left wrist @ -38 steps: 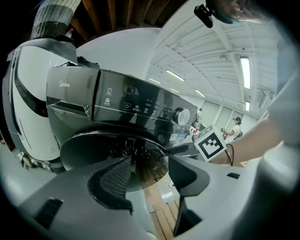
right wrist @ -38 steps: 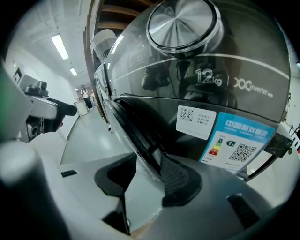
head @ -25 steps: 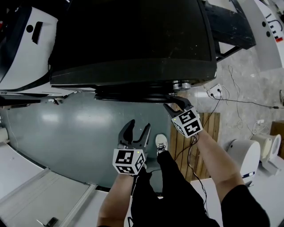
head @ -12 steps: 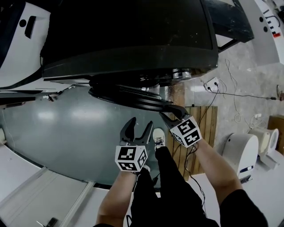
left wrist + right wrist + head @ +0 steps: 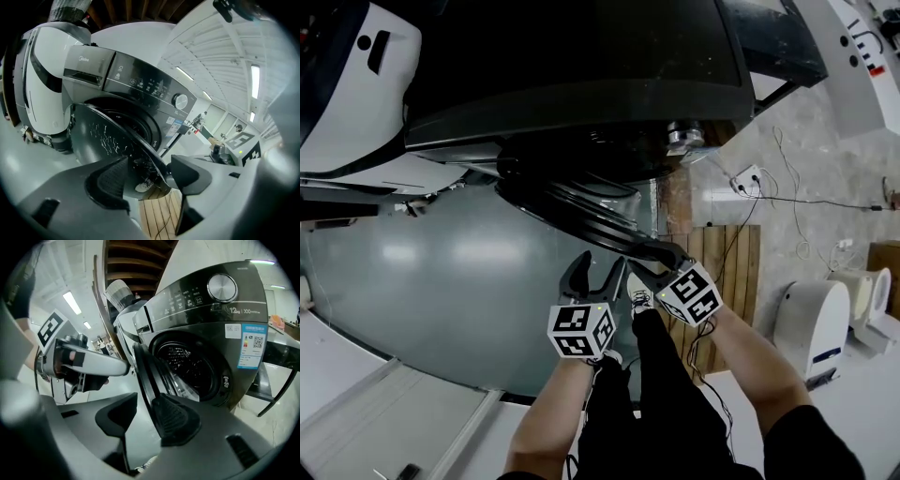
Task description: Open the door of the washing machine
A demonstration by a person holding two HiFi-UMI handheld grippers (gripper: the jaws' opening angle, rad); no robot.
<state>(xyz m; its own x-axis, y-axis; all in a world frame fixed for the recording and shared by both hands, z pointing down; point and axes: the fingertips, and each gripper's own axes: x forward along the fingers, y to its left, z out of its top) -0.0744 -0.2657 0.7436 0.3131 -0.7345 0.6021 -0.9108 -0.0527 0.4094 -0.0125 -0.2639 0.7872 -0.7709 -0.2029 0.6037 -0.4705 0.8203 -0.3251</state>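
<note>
Right gripper view: right tool (image 5: pixel 143 405) jaws apart, door (image 5: pixel 140 364) rim running upright between them, against the right-hand pad, with a gap to the other. Door ajar, centre frame; washer (image 5: pixel 206 310) opening to its right. Left tool (image 5: pixel 149 171) wide apart, empty, near the door. Right hand nearer; pull probably goes frame-left.

— What moved?

— The dark, round, glass-fronted door (image 5: pixel 581 217) has swung out from the dark grey front-loading washing machine (image 5: pixel 581 75). A second ago it lay nearly flat against the machine's front.

— And the grippers?

— The right gripper (image 5: pixel 654 258), with the door's rim between its jaws, has drawn back from the machine with it. The left gripper (image 5: pixel 595 267) has spread its jaws wider, and the door's free edge now sits just beside them.
</note>
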